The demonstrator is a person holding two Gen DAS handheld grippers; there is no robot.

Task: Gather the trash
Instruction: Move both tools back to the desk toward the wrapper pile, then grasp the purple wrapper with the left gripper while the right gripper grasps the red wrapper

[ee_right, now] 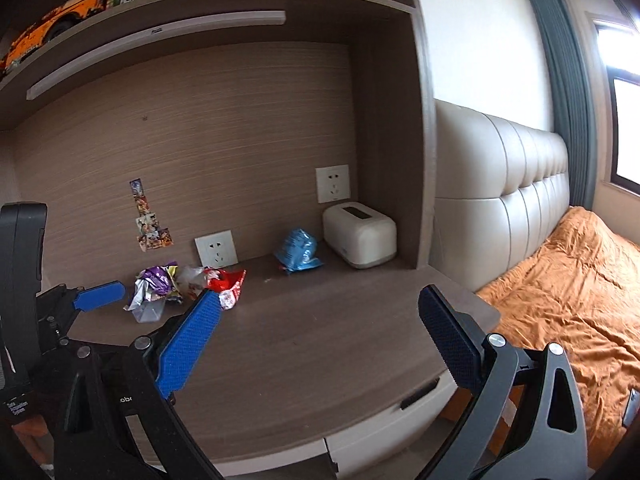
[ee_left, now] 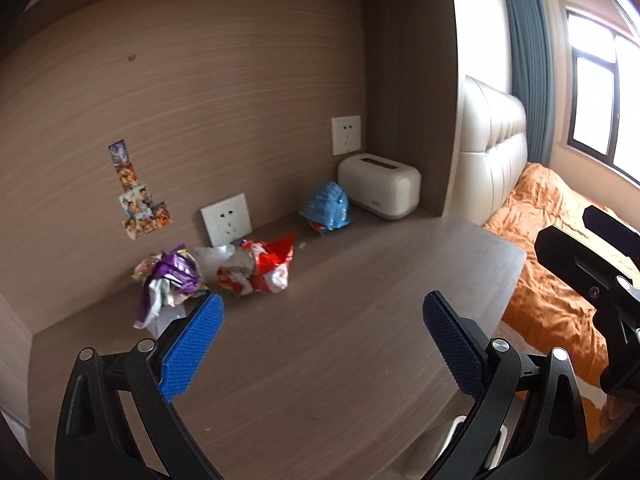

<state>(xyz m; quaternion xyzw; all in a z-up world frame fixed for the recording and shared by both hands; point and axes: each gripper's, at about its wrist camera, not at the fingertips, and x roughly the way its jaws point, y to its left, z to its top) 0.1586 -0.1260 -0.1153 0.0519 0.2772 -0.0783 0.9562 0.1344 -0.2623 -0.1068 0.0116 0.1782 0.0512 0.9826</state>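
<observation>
Three pieces of trash lie at the back of the wooden desk (ee_left: 340,320): a crumpled purple and silver wrapper (ee_left: 170,276) on a clear plastic cup (ee_right: 149,311), a red and white snack bag (ee_left: 260,266) and a blue bag (ee_left: 326,206). They also show in the right wrist view: purple wrapper (ee_right: 158,282), red bag (ee_right: 226,284), blue bag (ee_right: 298,250). My left gripper (ee_left: 324,320) is open and empty, hovering in front of the trash. My right gripper (ee_right: 316,316) is open and empty, further back over the desk.
A cream toaster (ee_left: 380,188) stands in the back right corner. Two wall sockets (ee_left: 226,220) and stickers (ee_left: 140,200) are on the back panel. A bed with an orange cover (ee_right: 568,300) lies right of the desk. A shelf (ee_right: 200,4) hangs above.
</observation>
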